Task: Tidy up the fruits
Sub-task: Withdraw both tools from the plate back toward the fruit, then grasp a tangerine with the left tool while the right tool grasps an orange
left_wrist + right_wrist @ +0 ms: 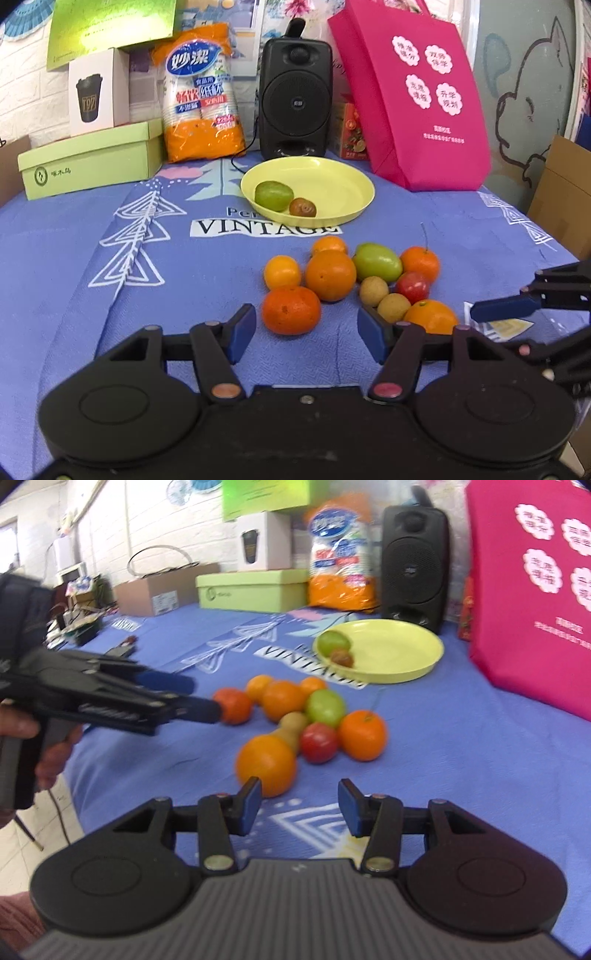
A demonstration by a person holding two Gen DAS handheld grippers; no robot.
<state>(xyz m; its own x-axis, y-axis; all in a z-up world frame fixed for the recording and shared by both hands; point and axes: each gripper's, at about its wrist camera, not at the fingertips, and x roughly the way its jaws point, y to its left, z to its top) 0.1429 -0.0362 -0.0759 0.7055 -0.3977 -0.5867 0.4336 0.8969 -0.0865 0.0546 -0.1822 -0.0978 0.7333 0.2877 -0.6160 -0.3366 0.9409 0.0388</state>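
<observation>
The left gripper (306,330) hangs low over the blue cloth (74,258) with its jaws apart and nothing between them, the nearest mandarin (291,309) just beyond the gap. The right gripper (298,805) also stands apart and empty, a large orange (266,763) just past its left finger.

In the left wrist view, at twelve o'clock from the left gripper, lies a cluster of ten loose fruits, most of them touching a neighbour: six orange citrus of mixed sizes, one green fruit (377,261), one red fruit (412,287) and two small tan ones (373,291).

Further out, still near twelve o'clock, sits one yellow plate (332,177) holding two pieces: a green fruit (274,195) and a small brown one (303,207), side by side toward its nine o'clock edge.

Behind the plate stand one black speaker (295,99), one pink bag (424,96) at two o'clock, and one green box (92,162) at ten o'clock.
</observation>
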